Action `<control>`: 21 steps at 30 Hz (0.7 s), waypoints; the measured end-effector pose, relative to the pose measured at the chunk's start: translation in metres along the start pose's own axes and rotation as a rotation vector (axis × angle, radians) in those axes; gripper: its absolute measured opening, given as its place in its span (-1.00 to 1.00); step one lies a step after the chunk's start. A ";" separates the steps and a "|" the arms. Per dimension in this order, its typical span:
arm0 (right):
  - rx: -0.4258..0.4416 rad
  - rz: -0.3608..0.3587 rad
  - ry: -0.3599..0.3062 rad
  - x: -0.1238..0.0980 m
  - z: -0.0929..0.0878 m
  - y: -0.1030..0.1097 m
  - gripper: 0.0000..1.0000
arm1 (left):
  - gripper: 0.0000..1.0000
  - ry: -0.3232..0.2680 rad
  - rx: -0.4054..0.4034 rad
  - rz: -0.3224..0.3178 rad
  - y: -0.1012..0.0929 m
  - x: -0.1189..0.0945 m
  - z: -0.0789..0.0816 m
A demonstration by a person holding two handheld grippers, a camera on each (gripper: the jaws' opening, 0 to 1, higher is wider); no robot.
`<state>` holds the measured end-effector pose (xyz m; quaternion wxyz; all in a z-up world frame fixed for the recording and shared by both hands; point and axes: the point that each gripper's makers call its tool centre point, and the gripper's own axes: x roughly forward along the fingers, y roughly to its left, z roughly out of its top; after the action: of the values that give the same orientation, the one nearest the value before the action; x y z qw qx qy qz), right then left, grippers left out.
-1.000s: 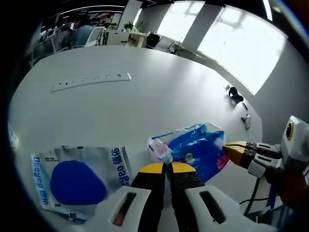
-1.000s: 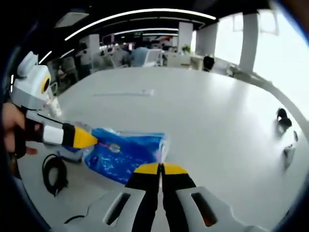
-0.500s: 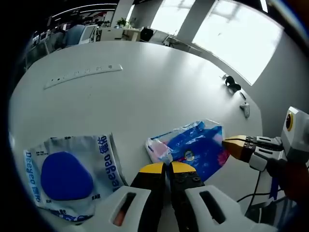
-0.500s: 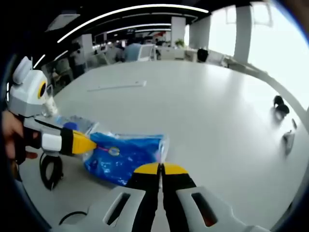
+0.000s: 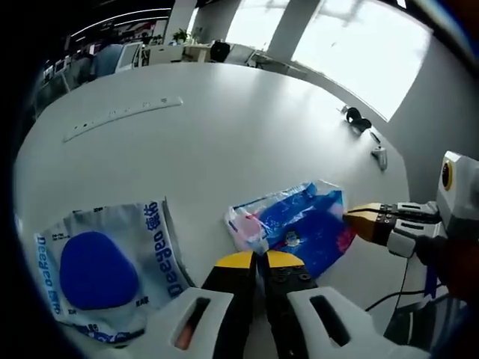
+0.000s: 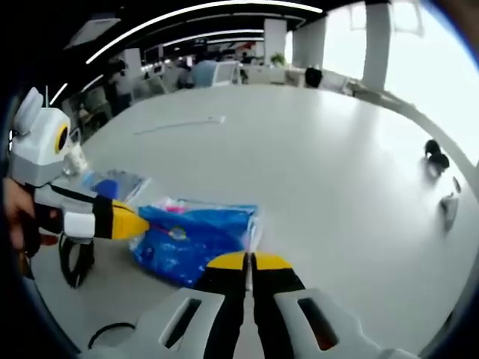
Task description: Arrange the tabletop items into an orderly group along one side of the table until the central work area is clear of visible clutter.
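A blue plastic packet (image 5: 303, 228) with a pink end lies flat on the white table (image 5: 224, 134). My left gripper (image 5: 258, 259) is shut, its yellow tips just short of the packet's near edge. From the right comes my right gripper (image 5: 364, 223), also shut, with its tip touching the packet's far corner. In the right gripper view the same packet (image 6: 191, 235) lies just beyond my shut right gripper (image 6: 249, 260), and the left gripper (image 6: 133, 223) meets its left end. A silver packet with a blue disc (image 5: 97, 265) lies further left, also seen as the silver packet (image 6: 116, 183).
A white power strip (image 5: 123, 118) lies far across the table. A black object (image 5: 358, 120) and a small grey object (image 5: 380, 157) sit near the far right edge. Black cable loops (image 6: 75, 258) lie beside a hand (image 6: 19, 221) holding the left gripper.
Both views have drifted slightly with the hands. The packets lie where they were, and both grippers stay shut at the blue packet's ends.
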<state>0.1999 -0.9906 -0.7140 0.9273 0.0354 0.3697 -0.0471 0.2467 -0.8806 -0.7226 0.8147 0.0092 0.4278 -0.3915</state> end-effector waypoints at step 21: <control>0.007 -0.032 -0.020 -0.003 0.001 -0.005 -0.80 | -0.61 -0.041 0.012 0.009 0.003 -0.007 0.004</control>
<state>0.1980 -0.9954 -0.7114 0.9299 0.0321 0.3608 -0.0635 0.2492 -0.8759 -0.7157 0.8250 0.0079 0.4084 -0.3906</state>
